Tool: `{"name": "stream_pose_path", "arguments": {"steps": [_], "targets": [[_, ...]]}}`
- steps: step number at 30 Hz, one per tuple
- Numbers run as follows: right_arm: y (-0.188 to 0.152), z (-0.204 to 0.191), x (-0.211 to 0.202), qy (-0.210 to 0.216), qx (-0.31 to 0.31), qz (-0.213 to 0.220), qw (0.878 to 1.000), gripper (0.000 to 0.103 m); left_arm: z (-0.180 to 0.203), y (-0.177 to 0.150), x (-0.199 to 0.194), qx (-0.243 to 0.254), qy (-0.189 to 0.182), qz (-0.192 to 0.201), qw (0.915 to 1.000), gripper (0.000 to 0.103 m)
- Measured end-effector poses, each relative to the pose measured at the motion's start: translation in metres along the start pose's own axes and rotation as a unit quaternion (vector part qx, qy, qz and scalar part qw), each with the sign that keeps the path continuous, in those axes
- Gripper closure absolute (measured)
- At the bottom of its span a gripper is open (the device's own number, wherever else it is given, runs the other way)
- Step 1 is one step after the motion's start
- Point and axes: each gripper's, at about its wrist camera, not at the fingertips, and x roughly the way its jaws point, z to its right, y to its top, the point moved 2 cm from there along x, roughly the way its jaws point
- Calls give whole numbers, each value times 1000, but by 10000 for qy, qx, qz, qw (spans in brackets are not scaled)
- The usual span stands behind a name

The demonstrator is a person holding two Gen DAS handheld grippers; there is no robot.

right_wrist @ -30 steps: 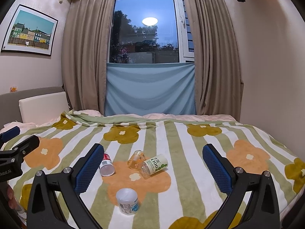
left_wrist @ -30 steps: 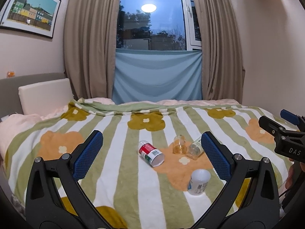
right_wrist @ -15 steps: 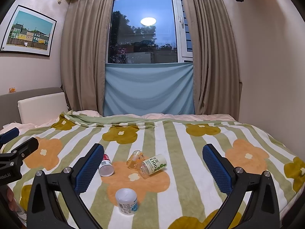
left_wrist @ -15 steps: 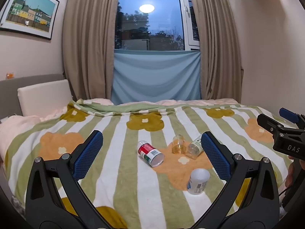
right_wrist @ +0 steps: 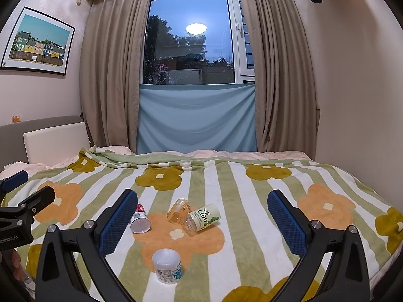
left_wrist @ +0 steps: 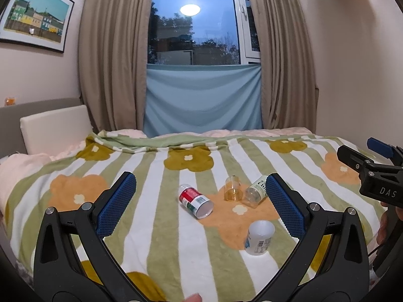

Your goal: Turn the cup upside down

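Fingers of the left gripper (left_wrist: 200,207) are held wide apart above the blanket (left_wrist: 156,226), nothing between them, and those of the right gripper (right_wrist: 201,222) are spread likewise. Four small cups are seen lying on the blanket's orange flower: a white cup (right_wrist: 167,265) nearest, a red cup (left_wrist: 196,200) to the left, an amber cup (right_wrist: 178,211) and a green-printed clear cup (right_wrist: 202,219) touching behind. All are well apart from both grippers.
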Motion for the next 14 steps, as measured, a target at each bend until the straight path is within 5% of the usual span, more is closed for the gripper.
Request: {"name": "stream_pose_path", "arguments": {"steps": [14], "targets": [[0, 0, -2, -16, 15, 0, 10000, 0, 0, -4, 3, 67, 130, 21, 9999, 0]]}}
